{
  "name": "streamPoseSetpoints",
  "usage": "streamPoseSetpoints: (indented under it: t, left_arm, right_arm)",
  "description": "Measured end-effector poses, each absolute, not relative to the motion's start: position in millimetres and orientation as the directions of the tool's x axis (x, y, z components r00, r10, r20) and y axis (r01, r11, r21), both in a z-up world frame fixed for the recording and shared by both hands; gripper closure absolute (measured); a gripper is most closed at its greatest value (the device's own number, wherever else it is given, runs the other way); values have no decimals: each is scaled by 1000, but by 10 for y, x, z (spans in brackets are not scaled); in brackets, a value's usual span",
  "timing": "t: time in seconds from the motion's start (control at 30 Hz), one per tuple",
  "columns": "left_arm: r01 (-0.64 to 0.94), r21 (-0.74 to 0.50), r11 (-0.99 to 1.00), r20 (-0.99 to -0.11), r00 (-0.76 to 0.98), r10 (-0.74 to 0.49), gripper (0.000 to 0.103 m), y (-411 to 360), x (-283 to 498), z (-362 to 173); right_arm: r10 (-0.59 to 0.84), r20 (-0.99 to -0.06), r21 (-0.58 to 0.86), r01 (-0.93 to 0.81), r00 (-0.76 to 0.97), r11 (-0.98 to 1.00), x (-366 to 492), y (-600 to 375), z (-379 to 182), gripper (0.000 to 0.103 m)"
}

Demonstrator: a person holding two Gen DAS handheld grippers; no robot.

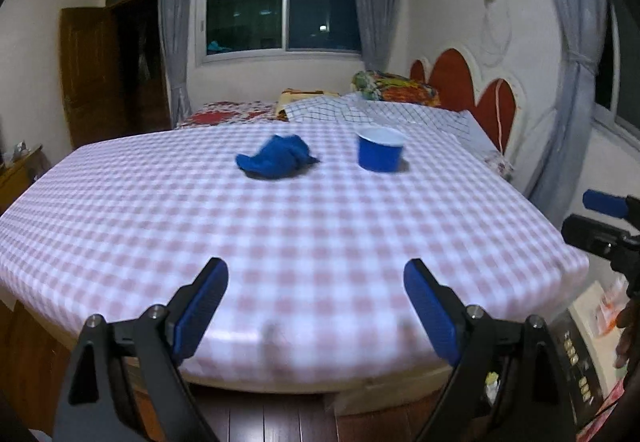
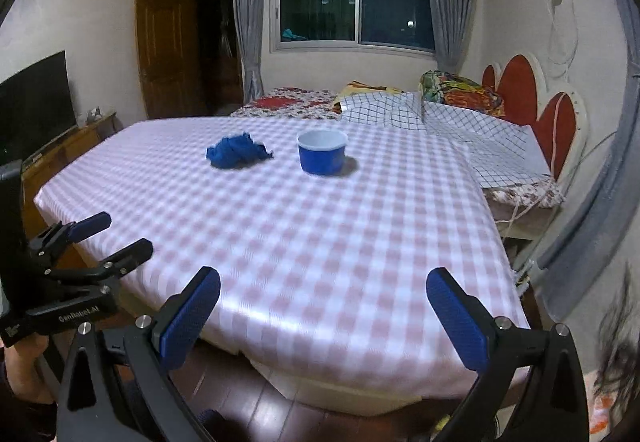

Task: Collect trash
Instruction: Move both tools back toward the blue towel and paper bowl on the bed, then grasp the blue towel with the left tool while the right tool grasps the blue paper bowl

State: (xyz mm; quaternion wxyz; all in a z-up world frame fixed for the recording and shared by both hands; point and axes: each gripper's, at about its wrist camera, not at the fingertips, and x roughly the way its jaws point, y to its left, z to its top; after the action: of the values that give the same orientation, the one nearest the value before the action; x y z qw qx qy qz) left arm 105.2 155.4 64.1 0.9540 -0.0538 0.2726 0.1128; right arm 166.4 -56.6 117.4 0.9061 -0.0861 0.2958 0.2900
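A crumpled blue cloth lies on the far half of the pink-checked table. To its right stands a blue cup with a white inside, upright and apart from the cloth. My left gripper hangs open over the table's near edge, with nothing between its blue pads. My right gripper is open too, at the near edge, and holds nothing. The left gripper shows at the left of the right wrist view; the right gripper shows at the right edge of the left wrist view.
Behind the table is a bed with a checked sheet, a bright pillow and a red headboard. A wooden door and a television on a low cabinet stand at the left. Dark wood floor lies below the table's edge.
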Motion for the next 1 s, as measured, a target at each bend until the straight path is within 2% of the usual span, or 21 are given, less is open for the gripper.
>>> streamPoseSetpoints:
  t: [0.17,0.27,0.5,0.63,1.0]
  left_arm:
    - [-255,-32,967,-534,822,199,12,1930,1487,759]
    - [-269,17,963,-550,802,234,12,2089,1860,766]
    - [-285,46,957,-624,741,251,12,2334,2599,584]
    - [-282,28,959,-655,719,230,12,2446,2813,519]
    - [-266,39,963,-676,703,221,12,2489,3241,494]
  right_arm:
    - [474,-631,16,-600,614,800,2169,-190,1189,0]
    - [445,-677,15,-593,586,805,2576,70,1130,0]
    - [381,-754,0,-581,535,814,3393,575,870,0]
    - [372,-770,-7,-590,518,808,3657,778,775,0]
    - [360,-791,-14,-603,495,797,4025,1125,612,0]
